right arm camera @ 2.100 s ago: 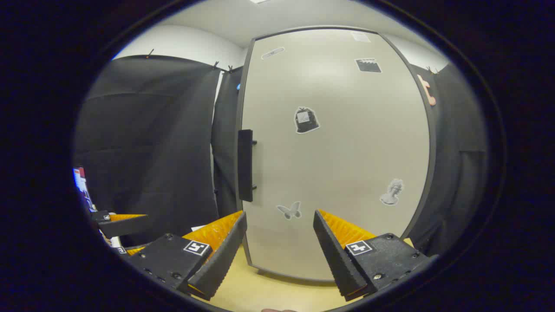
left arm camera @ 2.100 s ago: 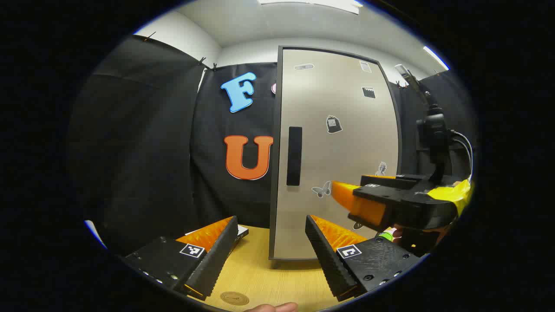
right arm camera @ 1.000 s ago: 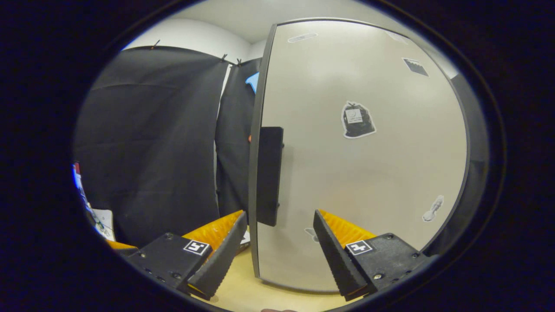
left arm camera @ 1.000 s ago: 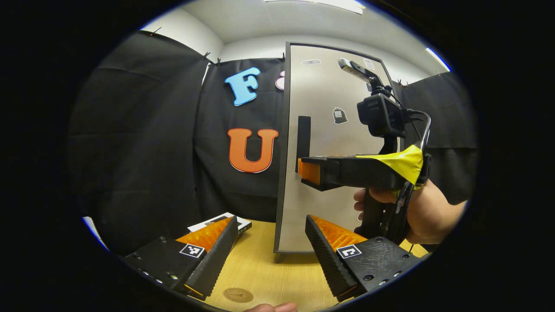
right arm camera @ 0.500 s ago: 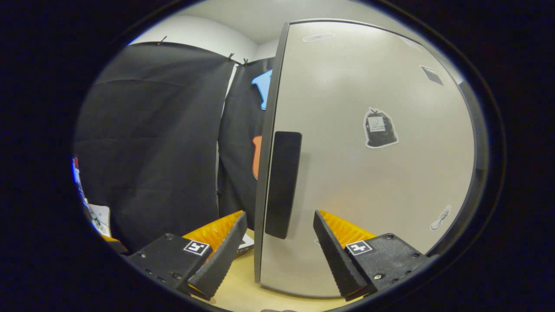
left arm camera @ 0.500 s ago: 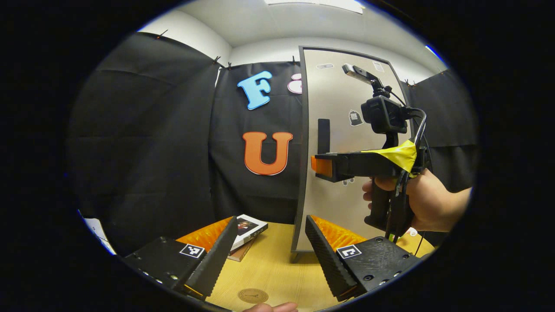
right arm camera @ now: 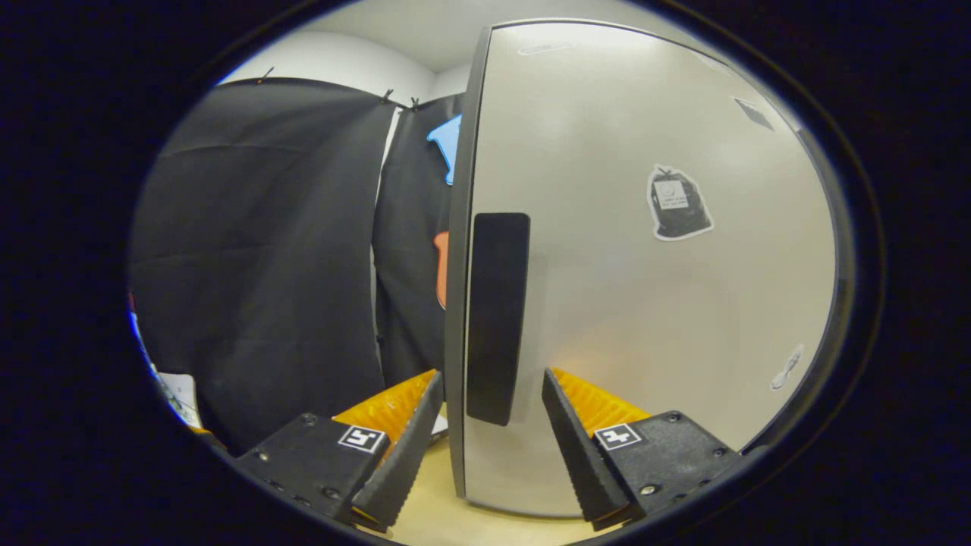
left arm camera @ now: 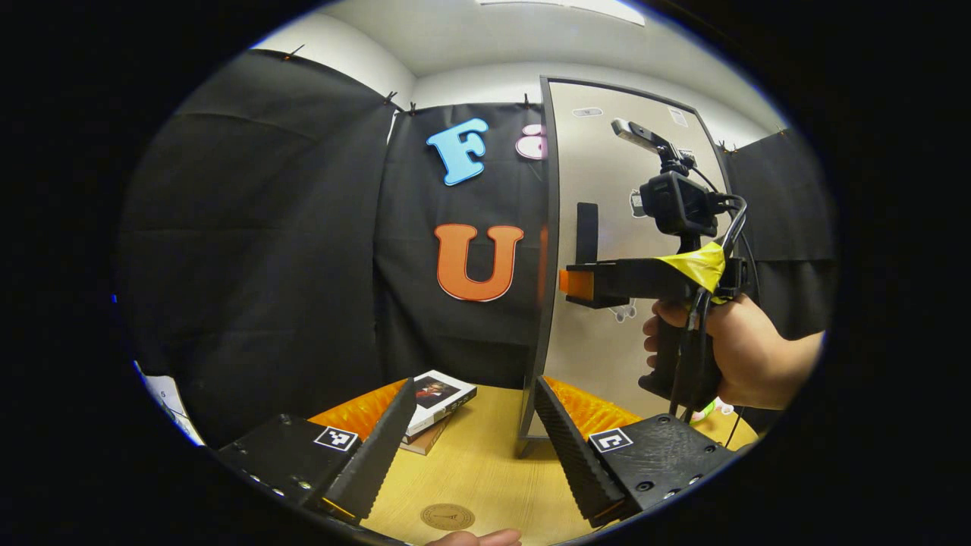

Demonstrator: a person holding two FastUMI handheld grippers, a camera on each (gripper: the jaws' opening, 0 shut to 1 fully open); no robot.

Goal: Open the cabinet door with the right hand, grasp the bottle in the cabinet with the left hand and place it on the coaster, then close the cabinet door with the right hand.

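Handle [right arm camera: 497, 318] between spread hand-held gripper [right arm camera: 493, 402] fingers.

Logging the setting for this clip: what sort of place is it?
Looks like a staged recording booth, not a real home: black cloth walls, a freestanding cabinet door on a wooden table, and a person's hand holding the right gripper at the handle.

The right gripper [left arm camera: 570, 284], a black pistol-grip body wrapped with yellow tape [left arm camera: 696, 265], carries a black camera [left arm camera: 680, 203] and cables; square black-and-white markers sit on the left gripper [left arm camera: 468, 436].
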